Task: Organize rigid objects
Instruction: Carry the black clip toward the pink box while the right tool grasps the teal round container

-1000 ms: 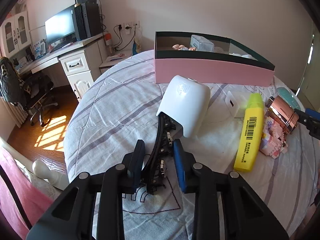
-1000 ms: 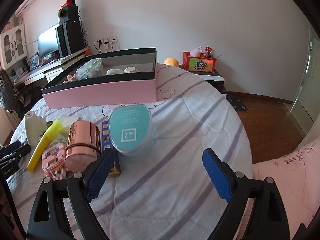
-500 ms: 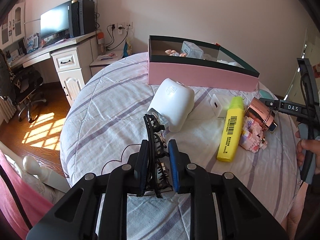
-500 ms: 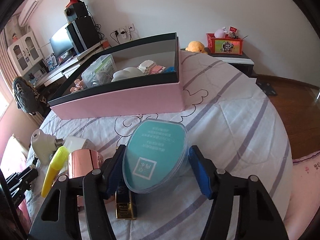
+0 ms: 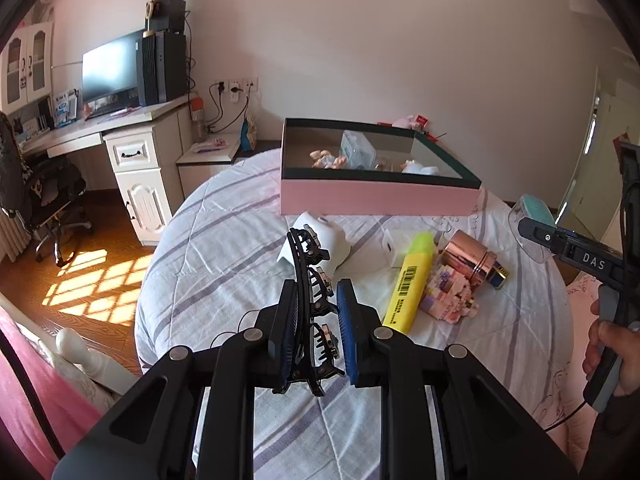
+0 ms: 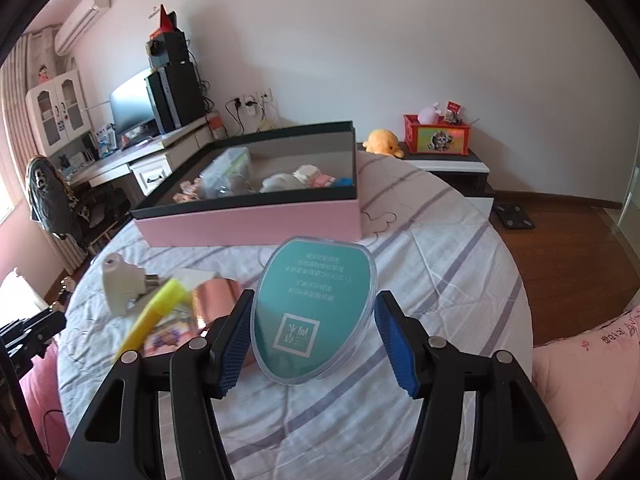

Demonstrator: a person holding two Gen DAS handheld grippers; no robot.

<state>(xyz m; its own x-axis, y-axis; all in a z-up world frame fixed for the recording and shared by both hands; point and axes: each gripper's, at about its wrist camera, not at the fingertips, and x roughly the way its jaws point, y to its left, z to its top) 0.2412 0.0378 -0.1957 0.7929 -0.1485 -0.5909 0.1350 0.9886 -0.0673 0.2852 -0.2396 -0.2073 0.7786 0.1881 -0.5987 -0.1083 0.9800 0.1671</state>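
Toothed black hair clip [image 5: 311,300], glossy teal oval case [image 6: 314,312]

This was a home bedroom: a bed [image 6: 460,240] with a striped quilt, a white desk [image 5: 132,140] carrying a monitor [image 5: 110,74], an office chair [image 5: 44,196], a wall air conditioner [image 6: 82,18], plush toys [image 6: 384,142] and a wooden floor [image 5: 92,256].

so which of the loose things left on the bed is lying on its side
The rose-gold canister, tipped over beside the yellow highlighter and resting against the pink block toy.
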